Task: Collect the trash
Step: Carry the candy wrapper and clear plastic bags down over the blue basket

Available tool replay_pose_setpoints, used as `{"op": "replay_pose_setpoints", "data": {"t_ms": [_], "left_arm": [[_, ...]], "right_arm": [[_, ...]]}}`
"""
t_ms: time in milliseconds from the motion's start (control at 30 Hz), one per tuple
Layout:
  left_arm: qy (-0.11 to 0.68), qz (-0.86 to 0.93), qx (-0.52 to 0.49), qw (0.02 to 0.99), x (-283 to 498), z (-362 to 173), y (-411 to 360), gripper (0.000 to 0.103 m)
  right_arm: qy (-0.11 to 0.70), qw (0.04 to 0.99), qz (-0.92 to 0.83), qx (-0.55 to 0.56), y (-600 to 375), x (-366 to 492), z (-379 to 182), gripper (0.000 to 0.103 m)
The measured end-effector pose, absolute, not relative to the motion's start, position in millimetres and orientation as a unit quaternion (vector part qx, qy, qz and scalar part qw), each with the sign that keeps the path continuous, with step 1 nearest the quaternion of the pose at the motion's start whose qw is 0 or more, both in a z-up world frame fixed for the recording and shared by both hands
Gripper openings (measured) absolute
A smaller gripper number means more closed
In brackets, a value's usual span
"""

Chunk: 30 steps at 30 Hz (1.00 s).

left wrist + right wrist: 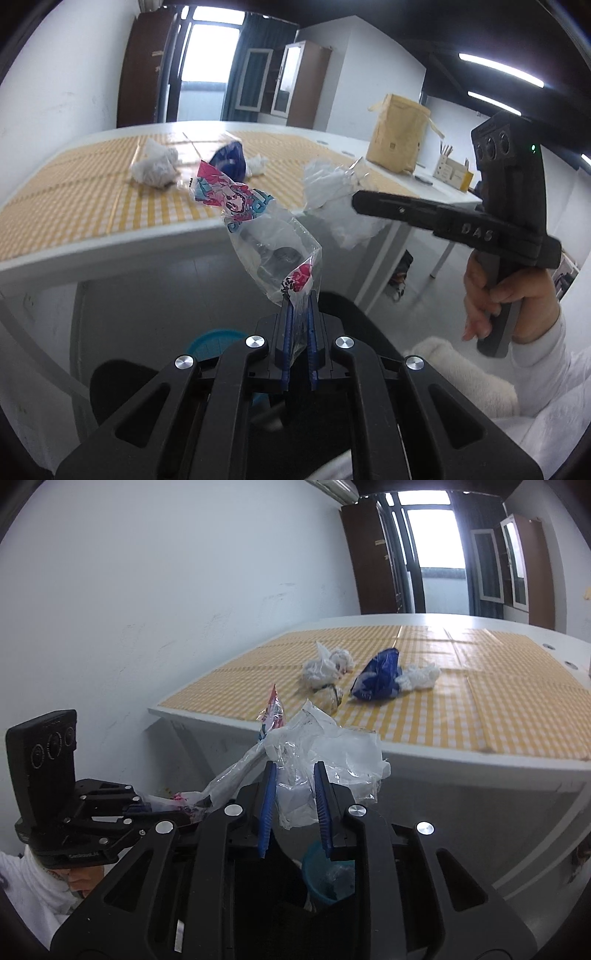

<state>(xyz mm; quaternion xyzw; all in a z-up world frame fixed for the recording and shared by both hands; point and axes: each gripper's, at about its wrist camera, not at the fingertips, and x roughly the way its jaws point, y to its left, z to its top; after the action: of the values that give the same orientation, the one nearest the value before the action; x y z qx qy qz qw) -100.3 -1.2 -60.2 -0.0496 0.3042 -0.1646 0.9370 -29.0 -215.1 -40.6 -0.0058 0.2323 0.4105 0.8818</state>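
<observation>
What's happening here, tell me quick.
A person is clearing trash with two handheld grippers. The left gripper pinches a clear printed wrapper; the right gripper holds crumpled clear plastic. Both hang off the table, above a blue bin. A blue bag and white wads remain there.

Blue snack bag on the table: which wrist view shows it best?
The right wrist view: the blue snack bag lies sharp and unobstructed on the checkered tablecloth. In the left wrist view it is blurred, and the printed wrapper in the left hand-held gripper partly covers it.
</observation>
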Motion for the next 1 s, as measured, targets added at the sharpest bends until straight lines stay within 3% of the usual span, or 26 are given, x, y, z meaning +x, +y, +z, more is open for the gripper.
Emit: {"op": "replay_pose_setpoints", "data": {"t_ms": [400, 1000], "left_arm": [[0.378, -0.168, -0.092, 0.906, -89.1, -126.2, 12.1, 0.006], [0.512, -0.129, -0.149, 0.836, 18.9, -254.6, 48.6, 0.006]], "right_arm": [[0.296, 0.858, 0.419, -0.013, -203.8, -23.5, -99.0, 0.018], [0.462, 0.815, 0.349, 0.009, -146.8, 95.5, -248.1, 0.018]]}}
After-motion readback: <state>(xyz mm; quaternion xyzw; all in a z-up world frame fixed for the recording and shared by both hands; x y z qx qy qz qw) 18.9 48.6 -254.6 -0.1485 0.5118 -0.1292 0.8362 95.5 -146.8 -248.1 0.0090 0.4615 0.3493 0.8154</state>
